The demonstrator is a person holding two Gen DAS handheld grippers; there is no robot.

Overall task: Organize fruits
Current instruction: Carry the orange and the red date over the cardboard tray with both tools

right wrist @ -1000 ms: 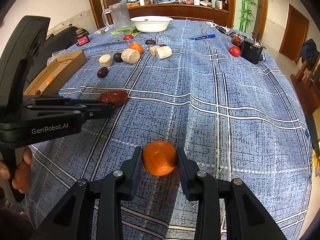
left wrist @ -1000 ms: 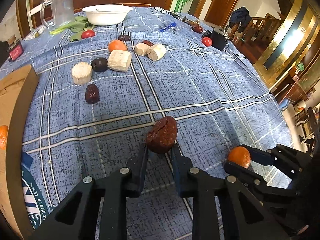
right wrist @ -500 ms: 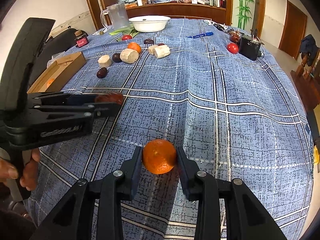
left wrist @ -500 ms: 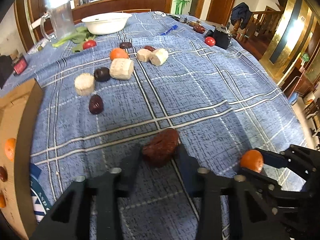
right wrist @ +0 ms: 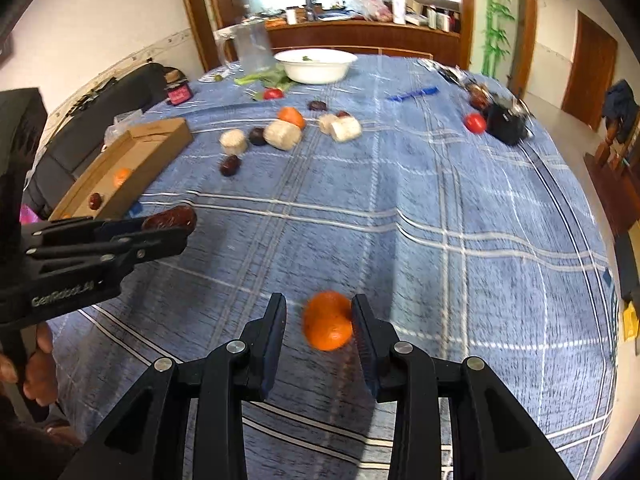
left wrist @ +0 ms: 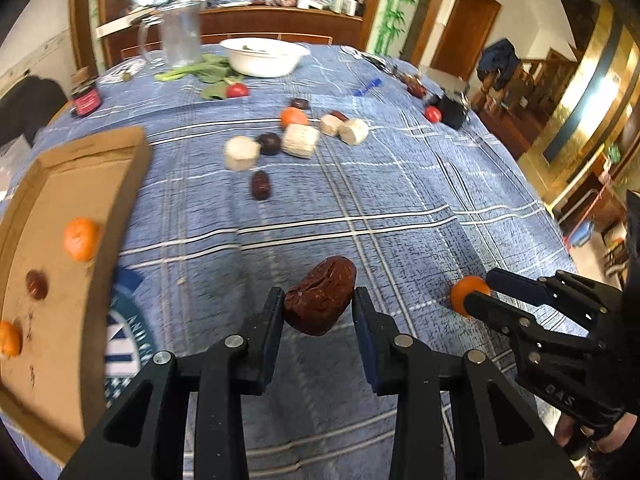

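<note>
My left gripper (left wrist: 318, 295) is shut on a wrinkled red date (left wrist: 320, 300) and holds it just above the blue checked cloth. The right wrist view shows that gripper (right wrist: 180, 228) at the left with the date (right wrist: 170, 218) at its tips. My right gripper (right wrist: 318, 302) is shut on a tangerine (right wrist: 328, 320), which is blurred and sits tight against the right pad, low over the cloth. From the left wrist view, the right gripper (left wrist: 480, 290) and its tangerine (left wrist: 466, 298) are at the right. An open cardboard box (left wrist: 100, 184) at the left holds two tangerines (left wrist: 81, 239) and a date (left wrist: 37, 284).
Mid-table lie white chunks (left wrist: 240, 153), a dark date (left wrist: 261, 185), a tangerine (left wrist: 294, 117) and a tomato (left wrist: 237, 90). Farther back stand a white bowl (left wrist: 264, 56), a glass jug (left wrist: 180, 36), greens and a red jar (left wrist: 85, 100). A black object (left wrist: 452, 108) sits near the right edge.
My left gripper rose and swung left with the date, which now sits deeper between wider jaws; more of the box shows. The right gripper stayed put; its tangerine shifted toward the right pad.
</note>
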